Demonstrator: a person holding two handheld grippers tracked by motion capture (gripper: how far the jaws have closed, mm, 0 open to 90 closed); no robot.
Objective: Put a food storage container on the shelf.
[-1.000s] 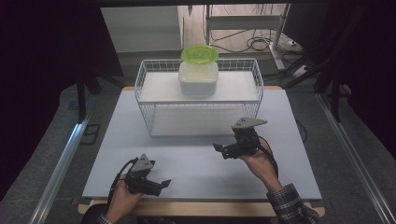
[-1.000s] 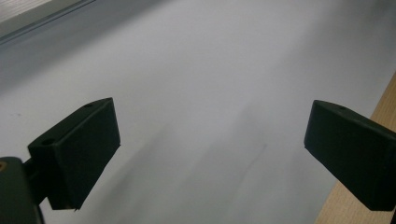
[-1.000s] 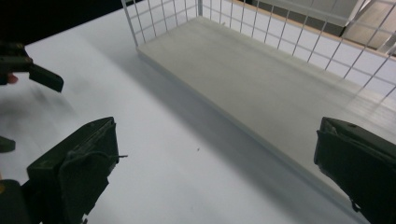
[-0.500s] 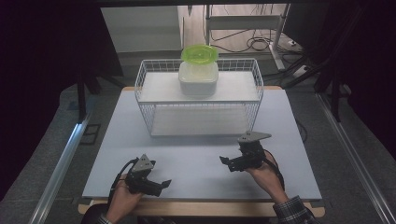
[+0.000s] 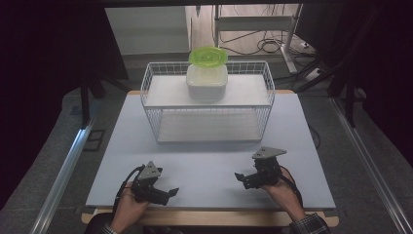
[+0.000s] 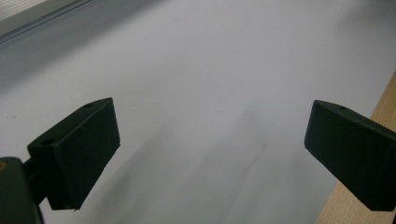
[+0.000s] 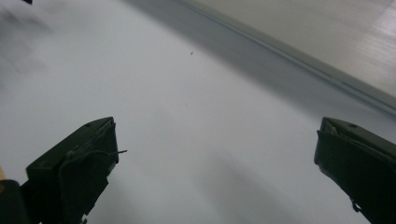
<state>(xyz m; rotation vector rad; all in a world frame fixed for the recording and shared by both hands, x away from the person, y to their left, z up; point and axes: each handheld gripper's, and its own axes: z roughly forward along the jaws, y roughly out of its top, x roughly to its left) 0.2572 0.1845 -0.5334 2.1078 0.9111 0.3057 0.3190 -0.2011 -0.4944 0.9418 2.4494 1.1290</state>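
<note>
Your left gripper sat low at the near edge of the table, its jaws spread wide and holding nothing; in the left gripper view the two black jaws stood far apart with bare pale tabletop between them and a strip of the wooden edge just off one jaw. Your right gripper rested near the same edge, well apart from the left one, and its jaws also gaped wide and empty; the right gripper view showed plain table surface between them.

Well ahead of both claws stood the white wire basket, out of reach of either jaw. On its upper shelf sat the white container, farther from you than the claws and roughly midway between them, with the green lid resting on top of it. Neither claw touched the basket or the container.
</note>
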